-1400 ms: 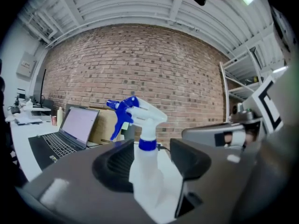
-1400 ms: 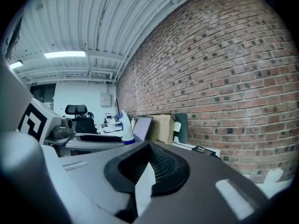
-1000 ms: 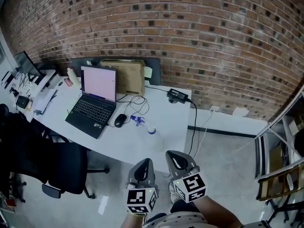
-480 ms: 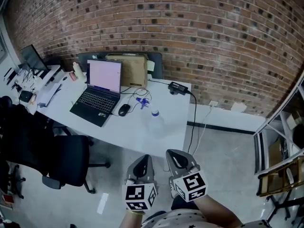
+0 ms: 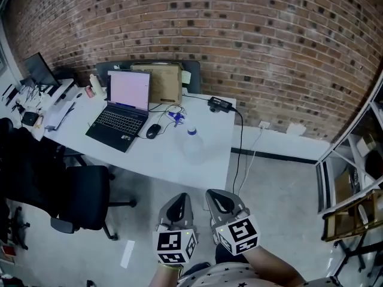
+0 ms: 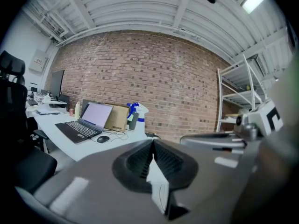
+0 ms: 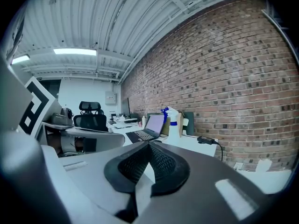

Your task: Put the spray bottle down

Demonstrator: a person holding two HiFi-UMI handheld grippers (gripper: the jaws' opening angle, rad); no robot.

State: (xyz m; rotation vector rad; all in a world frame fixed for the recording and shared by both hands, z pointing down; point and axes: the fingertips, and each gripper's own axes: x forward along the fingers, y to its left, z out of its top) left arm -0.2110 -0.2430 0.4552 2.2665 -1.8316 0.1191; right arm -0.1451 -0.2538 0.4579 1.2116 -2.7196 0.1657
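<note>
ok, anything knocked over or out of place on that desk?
Nothing stands out. The spray bottle stands upright on the white desk, right of the open laptop. The power adapter lies near the back edge, and its cable hangs off the desk's end.

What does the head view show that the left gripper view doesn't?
Head view only: the floor, the cable hanging off the desk edge, and the marker cube on the left gripper.

Left gripper view only: the ceiling with its lights, and a close look at the left gripper's jaws, shut with nothing between them.

Both: the desk, open laptop, cardboard box, the spray bottle standing upright on the desk, the brick wall and the right gripper.
</note>
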